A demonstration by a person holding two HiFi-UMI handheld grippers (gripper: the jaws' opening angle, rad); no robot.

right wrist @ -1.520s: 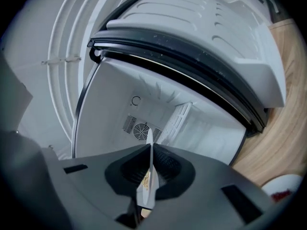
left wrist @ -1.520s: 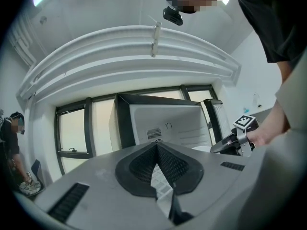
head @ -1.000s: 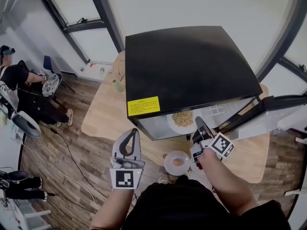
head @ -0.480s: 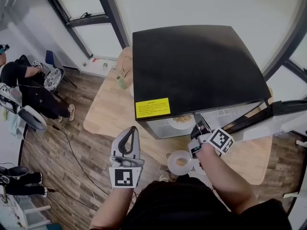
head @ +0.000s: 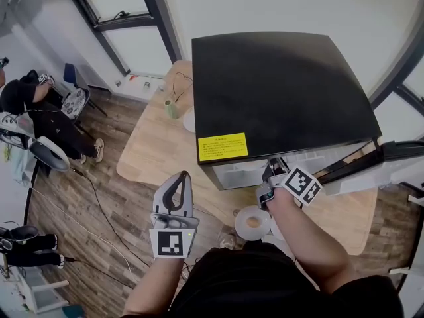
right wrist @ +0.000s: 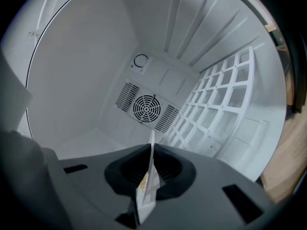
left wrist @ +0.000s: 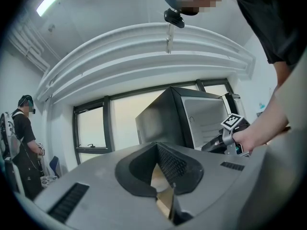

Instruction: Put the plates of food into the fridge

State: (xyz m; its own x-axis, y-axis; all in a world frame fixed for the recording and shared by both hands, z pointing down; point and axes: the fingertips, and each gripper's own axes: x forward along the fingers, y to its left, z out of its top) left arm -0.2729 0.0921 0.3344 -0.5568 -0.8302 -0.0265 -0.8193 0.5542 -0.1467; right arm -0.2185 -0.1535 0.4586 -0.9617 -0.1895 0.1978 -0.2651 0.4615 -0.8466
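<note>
Right gripper point(head: 273, 169), clamped on rim of thin white food plate point(right wrist: 145, 190), aims into open black box fridge point(head: 278, 91); left gripper point(head: 183, 177), closed empty, hangs outside fridge.

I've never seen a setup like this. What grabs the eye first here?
A black-topped mini fridge with a yellow sticker sits on a wooden table, its door open. The right gripper reaches into its white inside, clamped on the rim of a plate, facing a round fan. A second plate of food waits near the table's front edge.
</note>
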